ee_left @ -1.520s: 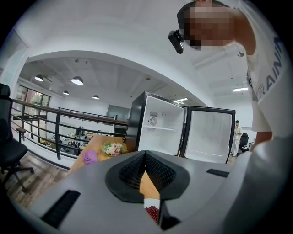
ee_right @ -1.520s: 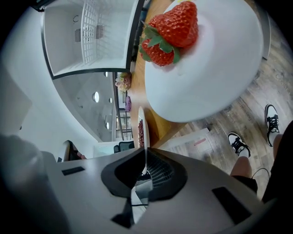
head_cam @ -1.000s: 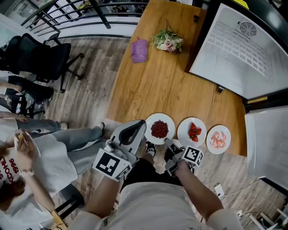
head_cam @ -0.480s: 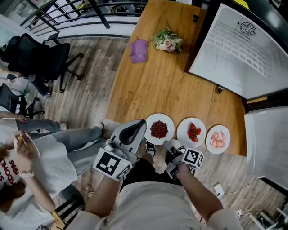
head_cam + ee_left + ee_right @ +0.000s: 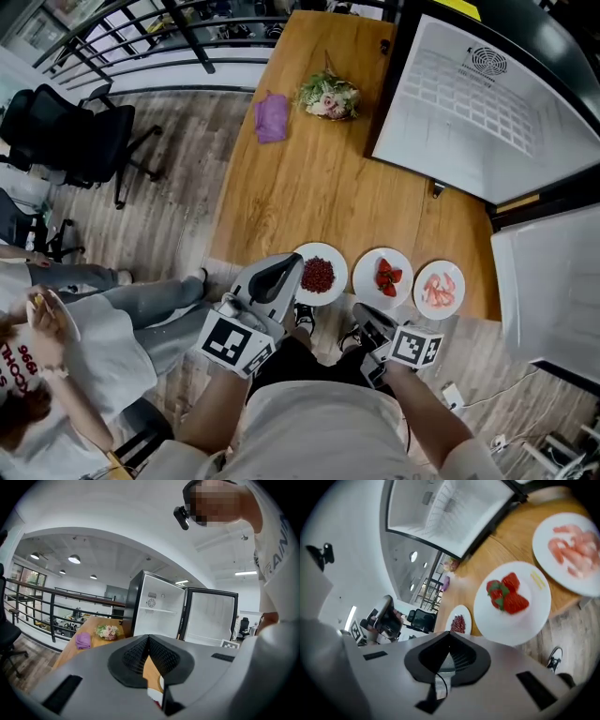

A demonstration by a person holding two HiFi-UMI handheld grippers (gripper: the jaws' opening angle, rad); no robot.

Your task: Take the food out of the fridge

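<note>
Three white plates stand in a row at the wooden table's near edge: dark red berries (image 5: pixel 318 274), strawberries (image 5: pixel 382 277) and pink shrimp (image 5: pixel 439 288). In the right gripper view the strawberry plate (image 5: pixel 512 603) lies just ahead, with the shrimp plate (image 5: pixel 572 550) to its right and the berry plate (image 5: pixel 458 622) to its left. My left gripper (image 5: pixel 298 259) is shut and empty, its tip over the table edge beside the berry plate. My right gripper (image 5: pixel 360 310) hangs off the table in front of the strawberry plate. Its jaws have just closed with nothing between them. The fridge (image 5: pixel 469 103) stands open, its white shelves bare.
A purple cloth (image 5: pixel 271 116) and a small bunch of flowers (image 5: pixel 328 94) lie at the table's far end. The open fridge door (image 5: pixel 548 291) stands to the right. A seated person (image 5: pixel 56 347) and a black office chair (image 5: pixel 66 141) are to the left. A railing runs behind.
My right gripper has drawn back from the table edge toward my body and rolled. The left gripper has stayed where it was. The plates have not moved.
</note>
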